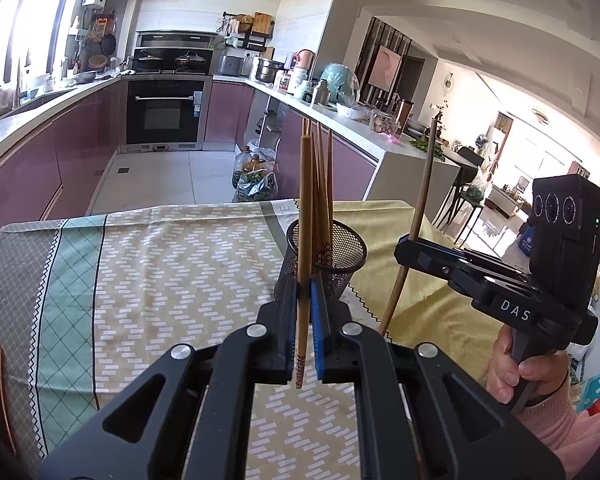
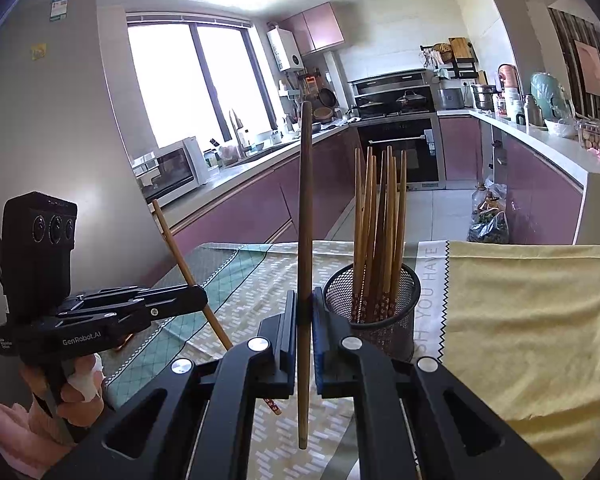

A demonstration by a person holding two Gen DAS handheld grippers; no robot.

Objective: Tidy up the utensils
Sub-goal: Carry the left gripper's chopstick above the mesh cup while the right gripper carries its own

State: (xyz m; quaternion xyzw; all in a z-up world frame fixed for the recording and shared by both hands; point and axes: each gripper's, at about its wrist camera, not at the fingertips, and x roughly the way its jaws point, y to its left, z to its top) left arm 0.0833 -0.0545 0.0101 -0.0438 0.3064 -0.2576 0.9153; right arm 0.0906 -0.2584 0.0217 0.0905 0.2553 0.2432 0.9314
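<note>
The landmark here is the black mesh cup [image 2: 372, 304], standing upright on the patterned cloth [image 1: 160, 248] that covers the worktop, just beside a yellow towel [image 2: 532, 304]. It already holds a sheaf of chopsticks [image 2: 380, 216], patterned ends down and plain ends fanned out above its rim, so the cup is plainly the place where the utensils are being gathered.

The left tool [image 1: 304, 300] is clamped tight on a single pale chopstick [image 1: 305, 208], held nearly upright just on the near side of the cup, its patterned tip hanging below the pads. Gripping it partway along the shaft, with the decorated end lowest, suits a drop into the cup the same way up as the others.

The right tool [image 2: 305, 312] is likewise closed on a darker chopstick [image 2: 305, 208], also nearly vertical, just left of the cup in the right wrist view. From the left wrist view that tool sits to the right of the cup and the stick slants a little.

Both sticks hang clear of the cloth and outside the cup's rim, so neither has been delivered yet. My reading is that each hand waits near the cup to lower its stick in.
</note>
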